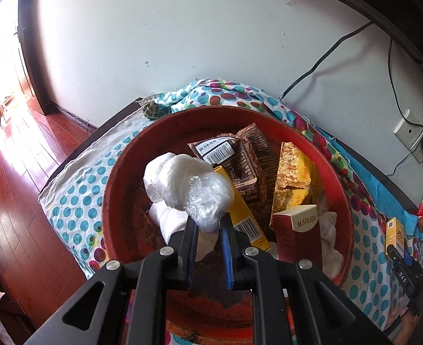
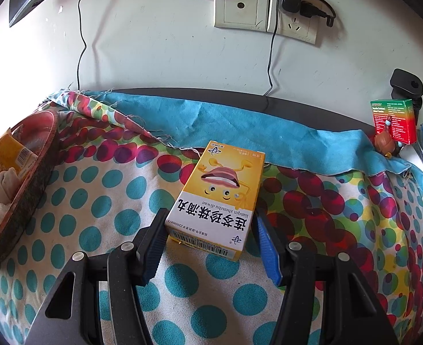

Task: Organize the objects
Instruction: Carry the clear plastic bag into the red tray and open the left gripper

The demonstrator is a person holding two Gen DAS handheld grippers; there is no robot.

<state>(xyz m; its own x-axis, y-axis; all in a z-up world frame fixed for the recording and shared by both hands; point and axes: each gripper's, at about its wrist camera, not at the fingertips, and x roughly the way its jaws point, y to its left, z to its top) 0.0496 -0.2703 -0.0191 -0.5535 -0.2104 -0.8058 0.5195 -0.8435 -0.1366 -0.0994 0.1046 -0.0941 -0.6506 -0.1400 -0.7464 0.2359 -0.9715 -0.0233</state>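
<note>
Jaws on my left gripper (image 1: 207,224) were pinched nearly together on a crumpled wad of clear plastic wrap (image 1: 194,189), which hung over the round red basin (image 1: 119,172). Under it the basin held a brown snack packet (image 1: 234,158) with a white barcode label, a golden wafer packet (image 1: 293,169), a long yellow box (image 1: 240,215) lying slantwise, a dark red carton (image 1: 299,235) printed MARUBI standing on end, and some white wadded paper (image 1: 330,238) along the near side. I could not tell whether the wrap touched anything below it.

On my right gripper (image 2: 208,233) the jaws stood apart on either side of a yellow medicine box (image 2: 217,195) with a cartoon face on its lid. The box lay flat on the dotted cloth (image 2: 96,195) that covered the worktop; the left pad sat against its near corner, while a gap showed at the blue pad (so no grip there, as far as I could see). The basin was off to the left of that view, well apart from the box. Farther back a plain blue cloth (image 2: 240,120) ran along the wall, and at its right end a green and red box (image 2: 393,120) stood upright beside a small brown figurine (image 2: 385,142). A wall socket (image 2: 264,11) with a black adapter plugged in sat above.
</note>
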